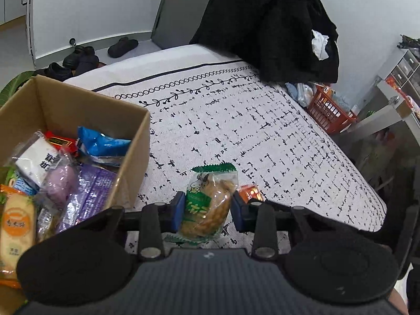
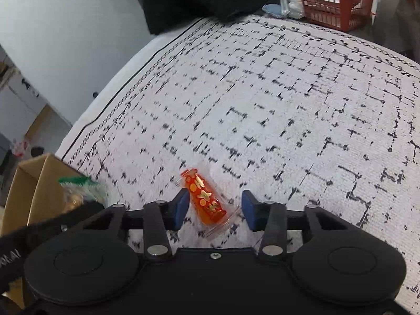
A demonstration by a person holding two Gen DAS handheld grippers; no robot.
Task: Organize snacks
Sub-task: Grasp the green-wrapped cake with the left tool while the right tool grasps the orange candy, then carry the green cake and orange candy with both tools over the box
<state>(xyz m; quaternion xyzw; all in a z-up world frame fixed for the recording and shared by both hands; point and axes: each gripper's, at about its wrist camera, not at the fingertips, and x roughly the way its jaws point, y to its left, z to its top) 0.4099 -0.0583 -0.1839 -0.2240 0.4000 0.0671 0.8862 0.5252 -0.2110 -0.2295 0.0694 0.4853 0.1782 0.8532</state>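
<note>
Left gripper [image 1: 207, 208]: jaws clenched on the green snack [image 1: 207, 204], blue pads pressed to both sides of the packet.
Green snack: clear wrapper with green print and a zigzag green top edge, brownish pieces inside; held upright just above the cloth [image 1: 262, 120], right beside the box [image 1: 78, 99].
Right gripper [image 2: 215, 207]: jaws released, blue pads well apart, straddling the orange snack [image 2: 206, 200] (left pad close to the wrapper, contact not clear; right pad apart from it).
Orange snack: small orange wrapper with gold pattern and clear ends, lying flat on the cloth, slanted between the pads; seen also in the left wrist view just right of the left gripper.
Box: open brown cardboard, standing on the cloth left of the left gripper; filled with snacks, among them a blue packet [image 1: 101, 143], a purple packet [image 1: 86, 197], a red bar [image 1: 60, 141], a white packet [image 1: 38, 161] and an orange-labelled packet [image 1: 17, 225].
Cloth: white with black broken-line grid and a looped, leafy border, covering the worktop.
Garment [image 1: 270, 26]: black, heaped at the far edge of the cloth (a white scrap shows in its folds).
Basket [image 2: 333, 6]: orange plastic, beyond the far corner, holding small items too blurred to name.
Shoes [image 1: 78, 57]: dark, on the floor past the worktop.
</note>
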